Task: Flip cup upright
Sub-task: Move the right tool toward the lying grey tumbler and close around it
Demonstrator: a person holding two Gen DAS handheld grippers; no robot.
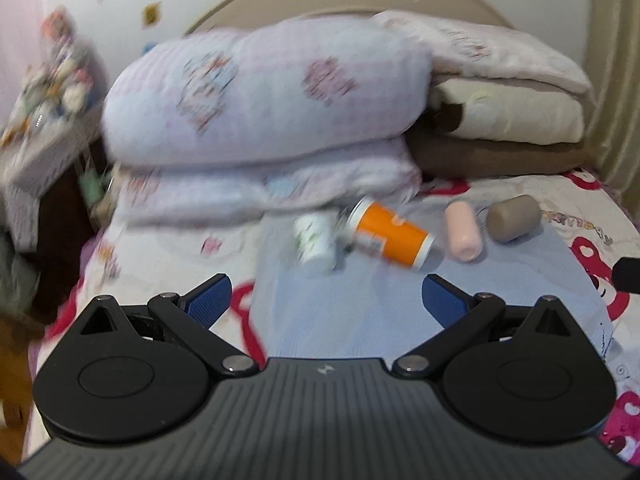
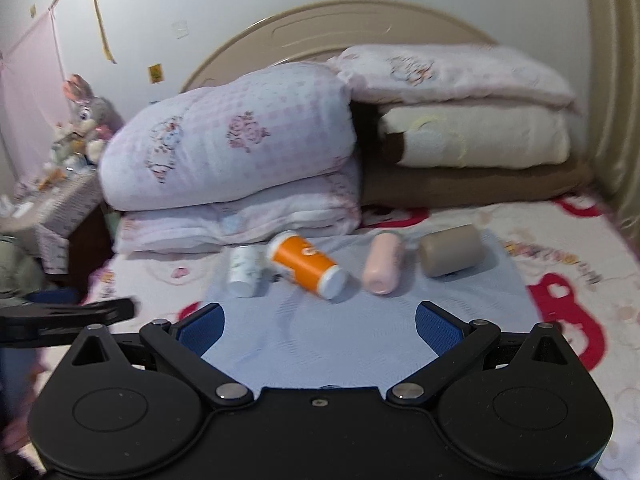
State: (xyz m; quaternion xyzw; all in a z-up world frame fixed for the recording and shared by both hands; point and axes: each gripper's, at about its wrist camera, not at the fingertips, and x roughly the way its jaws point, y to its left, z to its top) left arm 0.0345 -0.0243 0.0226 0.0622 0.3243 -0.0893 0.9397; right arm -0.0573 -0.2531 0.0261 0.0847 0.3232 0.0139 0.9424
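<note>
Several cups lie on their sides on a light blue cloth (image 2: 320,340) on the bed. From left to right they are a white printed cup (image 2: 244,270), an orange cup (image 2: 306,264), a pink cup (image 2: 382,266) and a taupe cup (image 2: 452,250). They show again in the left wrist view: white (image 1: 316,240), orange (image 1: 390,234), pink (image 1: 462,232), taupe (image 1: 514,218). My left gripper (image 1: 326,296) is open and empty, short of the white and orange cups. My right gripper (image 2: 320,320) is open and empty, short of the row.
Folded quilts (image 2: 240,160) and stacked pillows (image 2: 460,120) stand right behind the cups against the headboard (image 2: 340,24). A cluttered nightstand (image 2: 60,184) with plush toys is at the left. The left gripper's finger (image 2: 80,312) shows at the left of the right wrist view.
</note>
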